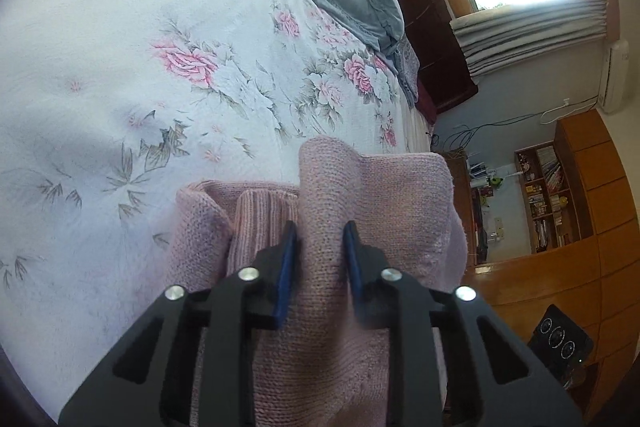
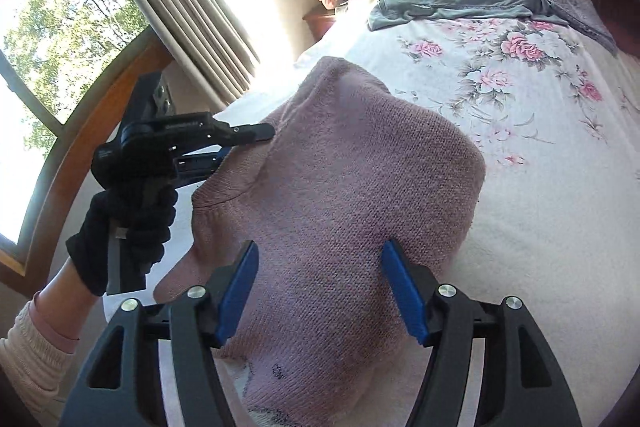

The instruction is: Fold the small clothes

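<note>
Pink knit sweater (image 1: pixel 340 211) pinched in left hand-held gripper (image 1: pixel 320 247)

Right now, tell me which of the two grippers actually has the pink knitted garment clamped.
The left gripper: its jaws are pinched onto the pink knitted garment at its edge. The right gripper stands with jaws wide apart, only straddling the knit.

Pink knit sweater (image 2: pixel 352 187), bunched, seemingly lifted partly off the bed.
</note>
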